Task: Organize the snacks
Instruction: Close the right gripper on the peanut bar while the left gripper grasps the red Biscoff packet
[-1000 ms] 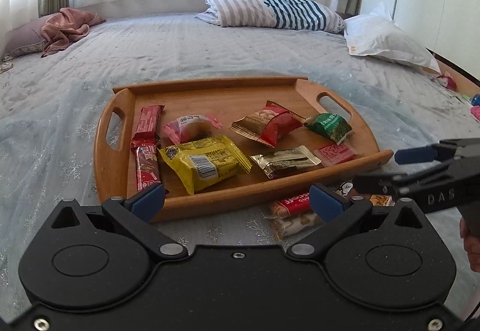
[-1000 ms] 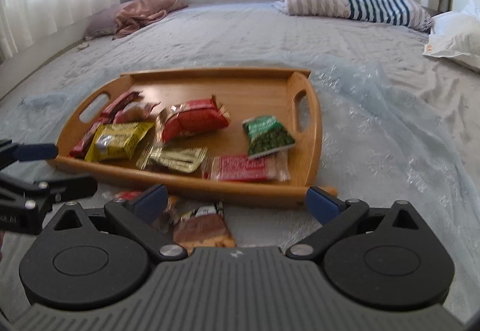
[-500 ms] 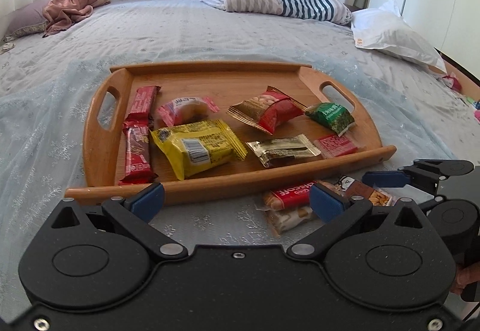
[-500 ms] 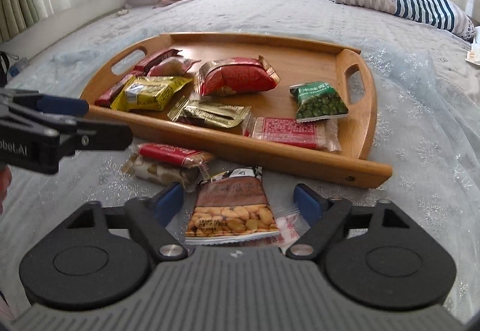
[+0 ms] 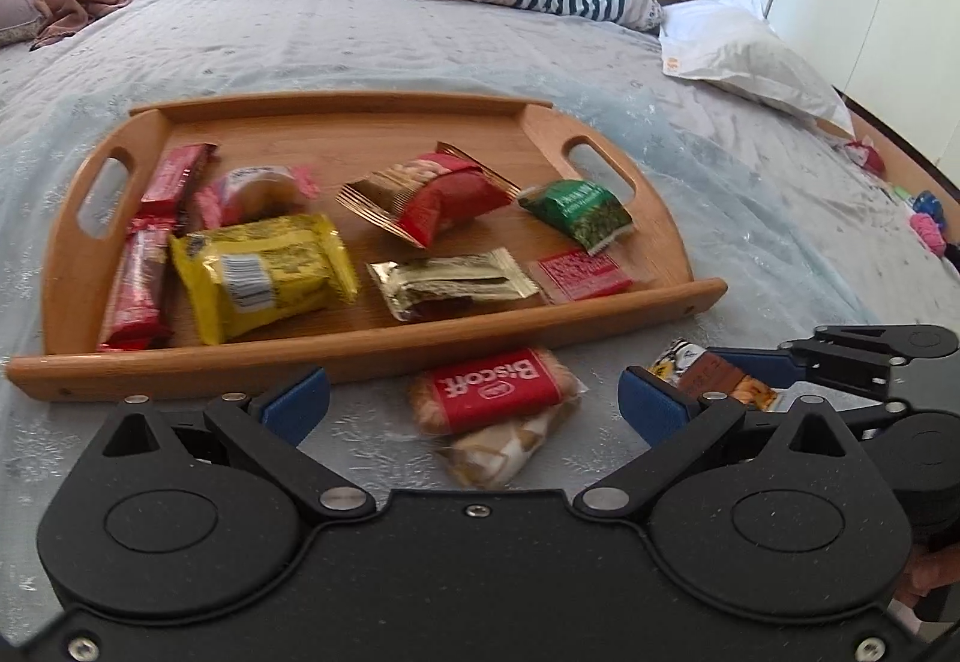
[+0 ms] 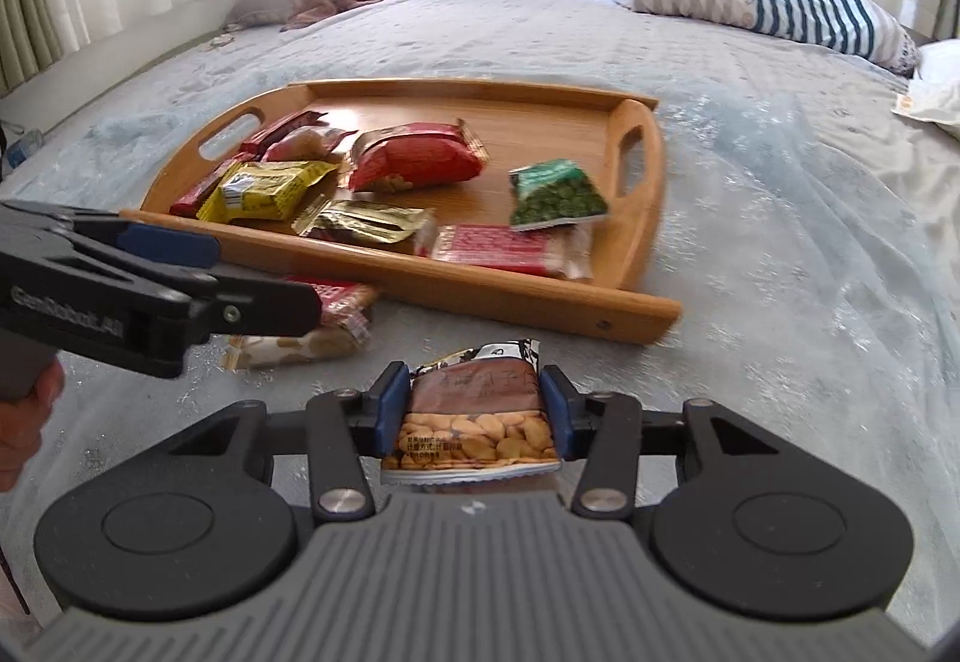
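Right wrist view: the right gripper [image 6: 474, 410] has its two blue pads pressed against the long edges of a brown foil packet of peanuts [image 6: 477, 425], pinching it where it lies on the pale blue bedspread [image 6: 780, 242], just in front of the near rail of the oval bamboo tray [image 6: 528, 296]. The left gripper [image 5: 474, 401] is spread wide and holds nothing; it hangs over a red Biscoff biscuit packet [image 5: 495, 389] that rests partly on a clear-wrapped tan biscuit [image 5: 501, 449], both on the bedspread close to the tray's near rail.

The tray already carries most of the snacks: two red wafer bars [image 5: 153, 242] along its left side, a yellow packet [image 5: 264, 275], a red-and-gold pouch [image 5: 432, 197], a green pea packet [image 5: 576, 212], a gold sachet [image 5: 450, 284] and a flat red sachet [image 5: 576, 272]. Three packets remain outside, so the job looks near its end.

The step in hand appears to be carrying the peanut packet into the tray. To do it well, the grip on the slippery foil should be firm before lifting, since the pads catch only its edges and it could buckle or slide out. It needs raising clear of the near rail rather than dragging across it. The bare wood behind the green packet, toward the far rail, looks the best landing spot, as it avoids piling onto the flat red sachet. The left gripper sits close on the left, so the lift should go up and forward.
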### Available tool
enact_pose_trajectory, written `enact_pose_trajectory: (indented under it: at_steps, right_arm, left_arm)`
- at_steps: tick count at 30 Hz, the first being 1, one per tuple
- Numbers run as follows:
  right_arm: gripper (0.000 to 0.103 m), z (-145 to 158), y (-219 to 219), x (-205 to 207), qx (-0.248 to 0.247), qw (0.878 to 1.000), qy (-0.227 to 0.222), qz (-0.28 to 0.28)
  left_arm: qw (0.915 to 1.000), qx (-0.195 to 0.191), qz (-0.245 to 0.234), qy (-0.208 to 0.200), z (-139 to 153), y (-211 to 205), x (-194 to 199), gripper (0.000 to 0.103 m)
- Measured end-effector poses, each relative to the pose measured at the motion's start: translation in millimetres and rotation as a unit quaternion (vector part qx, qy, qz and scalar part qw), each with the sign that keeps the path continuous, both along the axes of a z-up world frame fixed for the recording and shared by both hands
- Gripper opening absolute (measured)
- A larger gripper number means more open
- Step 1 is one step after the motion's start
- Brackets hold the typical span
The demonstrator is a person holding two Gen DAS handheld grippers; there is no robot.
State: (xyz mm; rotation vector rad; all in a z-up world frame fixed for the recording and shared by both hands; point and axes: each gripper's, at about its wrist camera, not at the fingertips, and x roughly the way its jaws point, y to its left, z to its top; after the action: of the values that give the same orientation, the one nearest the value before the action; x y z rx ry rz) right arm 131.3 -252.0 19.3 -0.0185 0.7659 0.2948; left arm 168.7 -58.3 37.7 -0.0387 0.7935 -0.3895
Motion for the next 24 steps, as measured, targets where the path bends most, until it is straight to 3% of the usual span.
enact_pose_trajectory:
  at_steps: [8, 11, 18, 24]
  right_arm:
    - [0.052, 4, -20, -12, 0.009, 0.999, -0.006, -0.031]
    - [0.053, 4, -24, -14, 0.020, 0.999, -0.005, -0.037]
    - [0.053, 5, -19, -14, 0.026, 0.999, -0.007, -0.033]
    - [0.053, 7, -17, -17, 0.031, 0.999, -0.008, -0.034]
  left_arm:
    - [0.9985, -0.003, 0.048, 0.025, -17, -17, 13, 0.101]
    - [0.9979, -0.004, 0.062, 0.020, -16, -16, 12, 0.094]
    - [0.9981, -0.010, 0.060, -0.008, -15, -15, 0, 0.069]
    - [0.9979, 0.005, 0.044, -0.048, -6, -21, -15, 0.064]
